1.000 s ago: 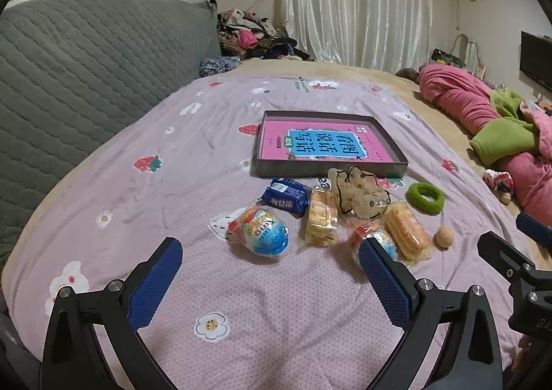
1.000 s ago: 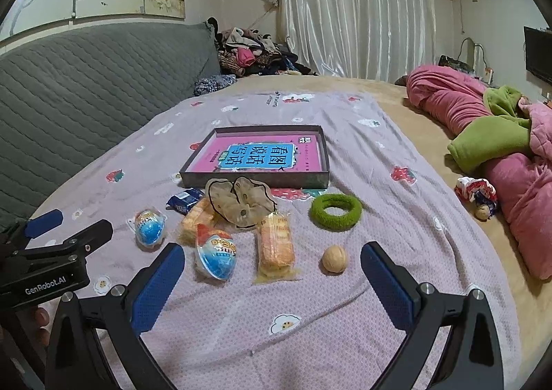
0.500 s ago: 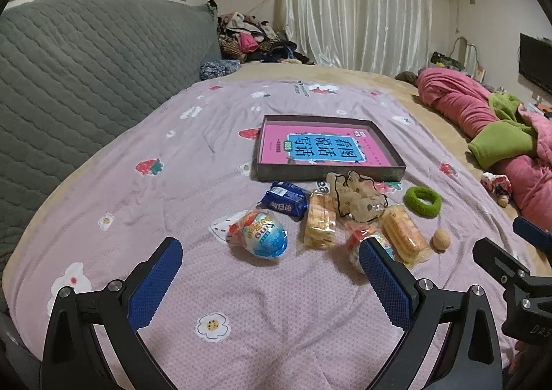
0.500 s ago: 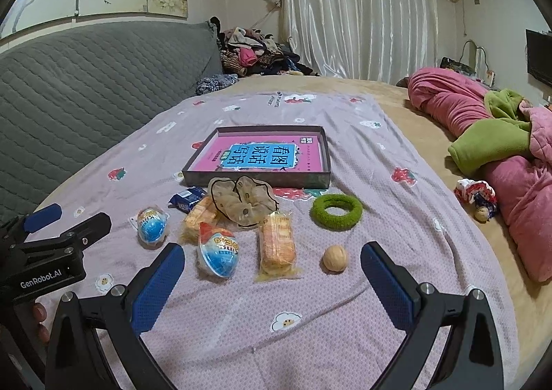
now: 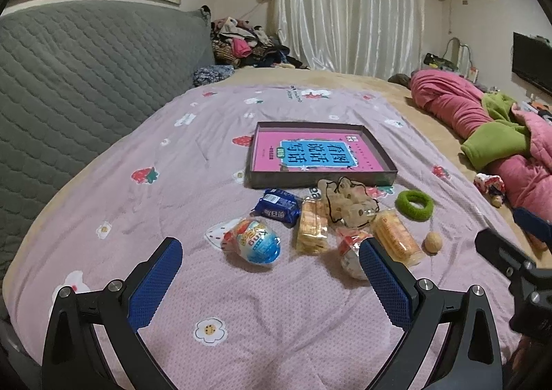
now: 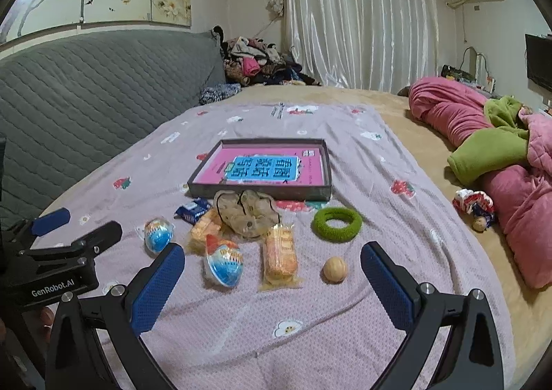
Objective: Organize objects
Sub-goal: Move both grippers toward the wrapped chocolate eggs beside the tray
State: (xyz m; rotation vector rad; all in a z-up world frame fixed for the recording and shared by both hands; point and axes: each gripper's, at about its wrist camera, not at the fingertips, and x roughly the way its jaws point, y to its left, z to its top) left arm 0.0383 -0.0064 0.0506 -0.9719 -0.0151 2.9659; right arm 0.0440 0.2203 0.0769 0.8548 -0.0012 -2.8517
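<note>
My left gripper (image 5: 270,271) sits low in its frame, jaws wide, nothing between them. My right gripper (image 6: 272,278) likewise: jaws wide, empty, above the sheet (image 6: 345,321).

Right wrist view, left to right across mid-frame:
- egg (image 6: 158,234), blue and white wrapper, far left of the cluster.
- blue packet (image 6: 191,210), just above and right of it, near the tray's lower left corner.
- cracker pack (image 6: 204,229), partly under the scrunchie.
- second egg (image 6: 223,264), lower centre, just beside the first cracker pack.
- beige scrunchie (image 6: 246,212), centre, touching the tray's near wall or just short of it; cannot tell which.
- second cracker pack (image 6: 280,257), below the scrunchie.
- tray (image 6: 262,190), upper centre, with a pink book (image 6: 265,169) inside.
- small ball (image 6: 334,269), lower right of the cluster, apart from the rest.
- green ring (image 6: 337,223), right of the scrunchie, above the ball.

All lie on the sheet; none is in the tray but the book.
</note>
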